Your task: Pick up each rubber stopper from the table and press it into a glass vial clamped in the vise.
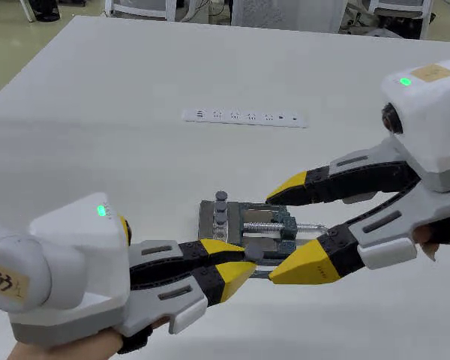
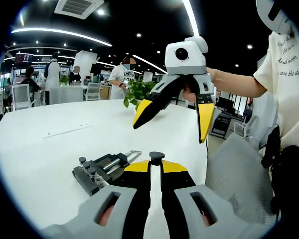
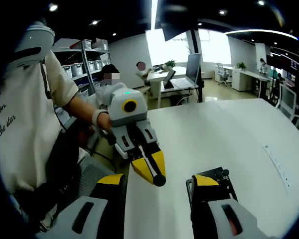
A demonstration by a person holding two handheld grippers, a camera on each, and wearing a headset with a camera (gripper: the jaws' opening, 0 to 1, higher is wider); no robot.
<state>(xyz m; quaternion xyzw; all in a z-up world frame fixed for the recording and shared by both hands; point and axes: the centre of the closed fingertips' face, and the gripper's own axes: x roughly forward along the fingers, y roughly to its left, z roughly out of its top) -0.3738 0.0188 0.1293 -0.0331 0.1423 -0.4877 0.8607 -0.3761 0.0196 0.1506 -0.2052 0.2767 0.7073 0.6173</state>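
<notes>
The left gripper's fingers (image 2: 137, 167) are pressed together on a dark rubber stopper (image 2: 156, 156), which pokes out beyond the yellow tips. For this stopper the pick is done, and I judge the step in hand to be the carry to a vial. The left gripper (image 1: 238, 264) hangs clear of the table (image 1: 120, 150), and in the head view its tips are just at the near edge of the vise (image 1: 281, 223).

The right gripper (image 2: 170, 131) holds nothing. Its fingers are spread wide, with one tip to either side of the vise in the head view. Judging by the left gripper view, it is raised well above the vise (there it faces the left gripper almost head-on).

The vise sits flat on the table with a short row of vials (image 1: 221, 210) at its far-left end. They carry dark tops, which may be stoppers already seated, but the row is too small to tell which mouth is open.

The next move calls for finding an open vial and bringing the stopper over its mouth, plug end down and in line with the neck. The press should go straight down, since a sideways shove on clamped glass could crack it or skew the stopper. The free right gripper could steady the vise during the press.

A power strip (image 1: 245, 117) lies farther up the table, well apart from the work.
</notes>
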